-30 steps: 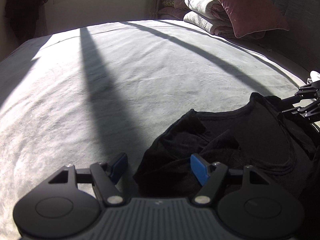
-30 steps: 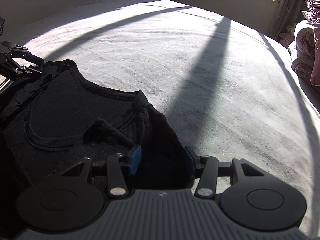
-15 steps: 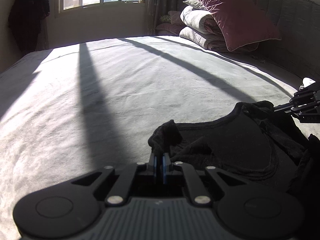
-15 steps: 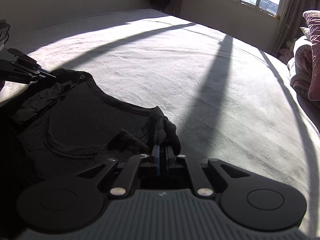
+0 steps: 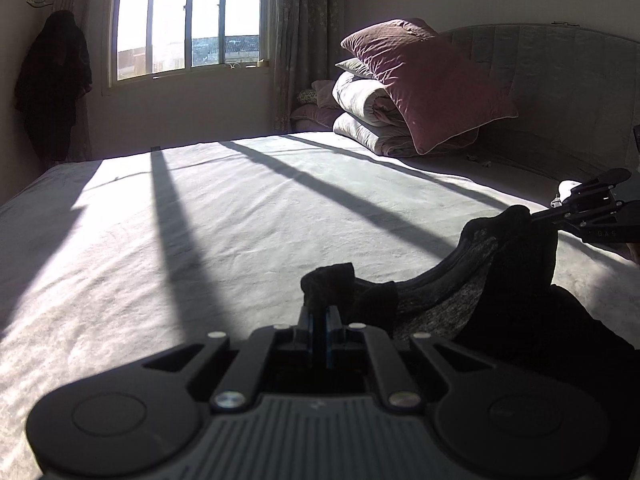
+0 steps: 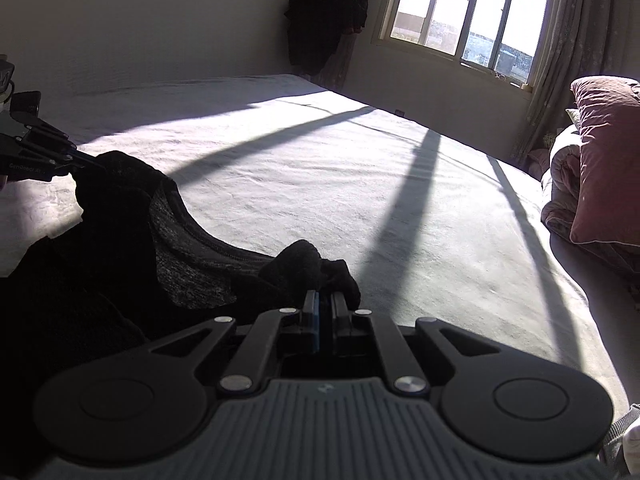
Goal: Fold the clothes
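Observation:
A black top (image 5: 460,292) hangs between my two grippers above the pale bed (image 5: 240,220). My left gripper (image 5: 320,316) is shut on one shoulder of it, the cloth bunched just past the blue pads. In the left wrist view the right gripper (image 5: 532,216) pinches the other shoulder at the far right. In the right wrist view my right gripper (image 6: 325,304) is shut on a bunch of the black top (image 6: 160,248), and the left gripper (image 6: 86,164) grips the far corner at the left. The neckline sags between them; the lower part of the garment is in shadow.
A dark red pillow (image 5: 432,84) leans on folded quilts (image 5: 368,116) against the grey headboard (image 5: 560,92). A barred window (image 5: 188,20) and a dark garment hanging on the wall (image 5: 52,84) lie beyond the bed. Long shadow bands cross the sheet.
Both grippers went from open around the top's shoulders to shut on them. They then rose and tilted up, lifting the neckline off the bed.

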A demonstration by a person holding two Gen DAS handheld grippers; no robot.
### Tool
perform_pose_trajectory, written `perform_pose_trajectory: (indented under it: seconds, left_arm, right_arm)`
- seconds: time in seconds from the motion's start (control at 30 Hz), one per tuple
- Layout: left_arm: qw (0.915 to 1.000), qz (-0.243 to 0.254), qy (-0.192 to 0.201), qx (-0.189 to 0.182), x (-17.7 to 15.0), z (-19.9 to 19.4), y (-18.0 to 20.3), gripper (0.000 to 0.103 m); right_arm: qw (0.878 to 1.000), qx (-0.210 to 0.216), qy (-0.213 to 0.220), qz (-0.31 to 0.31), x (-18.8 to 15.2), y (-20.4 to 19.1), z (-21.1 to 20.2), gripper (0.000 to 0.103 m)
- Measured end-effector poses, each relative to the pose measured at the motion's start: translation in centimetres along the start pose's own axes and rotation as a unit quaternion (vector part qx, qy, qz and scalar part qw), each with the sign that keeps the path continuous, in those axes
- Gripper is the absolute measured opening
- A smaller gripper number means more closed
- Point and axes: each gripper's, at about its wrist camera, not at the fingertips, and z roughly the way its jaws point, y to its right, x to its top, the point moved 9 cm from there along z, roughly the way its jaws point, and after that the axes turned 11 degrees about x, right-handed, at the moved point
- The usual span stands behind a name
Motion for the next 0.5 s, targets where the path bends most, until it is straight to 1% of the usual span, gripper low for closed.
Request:
perform_pose_trajectory:
  seconds: [0.1,0.27,0.37,0.43,0.5]
  left_arm:
    - [0.9998,0.004,0.014,-0.013,-0.3,-2.3,0.5,0.005]
    - [0.9987,0.017,0.03,-0.038,-1.4,-6.1,1.5,0.005]
    - [0.9975,0.019,0.021,-0.065,-2.9,-8.0,2.1,0.005]
    - [0.9964,0.023,0.004,-0.082,-4.4,-8.8,2.7,0.005]
    - [0.9952,0.028,-0.018,-0.091,-6.3,-9.1,3.2,0.006]
  right_arm:
    - [1.0,-0.006,0.015,-0.01,-0.5,-1.1,-2.2,0.008]
    - [0.999,-0.009,0.026,-0.021,-2.0,-2.8,-5.2,0.008]
    - [0.999,-0.003,0.025,-0.023,-3.3,-3.8,-6.3,0.008]
    - [0.999,0.004,0.02,-0.027,-4.2,-4.4,-6.7,0.008]
    - [0.999,0.013,0.004,-0.03,-5.6,-5.2,-6.9,0.008]
